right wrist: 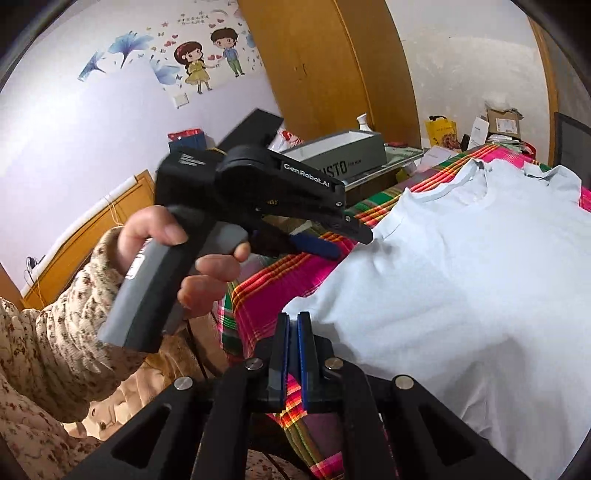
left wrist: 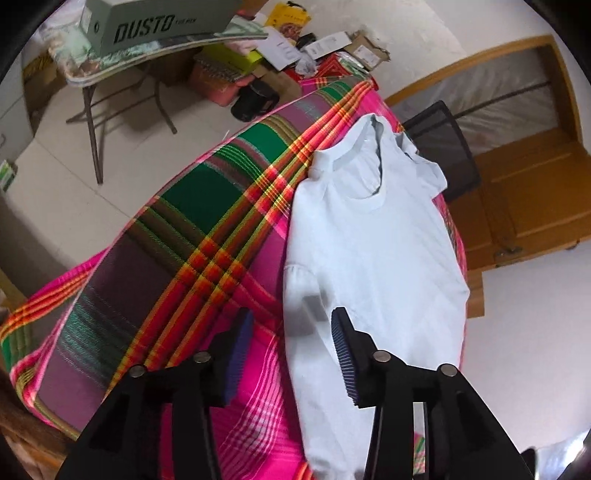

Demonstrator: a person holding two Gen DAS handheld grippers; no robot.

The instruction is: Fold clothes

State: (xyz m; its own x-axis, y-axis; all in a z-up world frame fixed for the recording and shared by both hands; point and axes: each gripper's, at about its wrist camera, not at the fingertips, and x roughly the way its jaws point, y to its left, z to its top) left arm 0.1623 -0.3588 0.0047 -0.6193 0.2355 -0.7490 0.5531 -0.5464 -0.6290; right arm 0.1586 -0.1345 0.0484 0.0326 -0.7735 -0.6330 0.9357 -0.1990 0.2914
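A pale, almost white T-shirt (left wrist: pixel 369 251) lies flat, collar away from me, on a table covered by a pink, green and red plaid cloth (left wrist: pixel 184 240). My left gripper (left wrist: pixel 292 314) is open and hovers over the shirt's left edge near a sleeve. One finger is above the shirt, the other above the plaid. In the right wrist view a hand in a patterned sleeve holds that left gripper (right wrist: pixel 347 240) at the edge of the T-shirt (right wrist: pixel 461 277). My right gripper (right wrist: pixel 293 317) is shut just short of the shirt's near corner, with nothing seen between its pads.
A folding table carrying a grey "DUSTO" box (left wrist: pixel 147 26) stands beyond the cloth, with boxes and bags (left wrist: pixel 280 48) on the floor behind it. A black chair back (left wrist: pixel 443 147) stands at the table's far right. A wooden door (left wrist: pixel 524 192) is further right.
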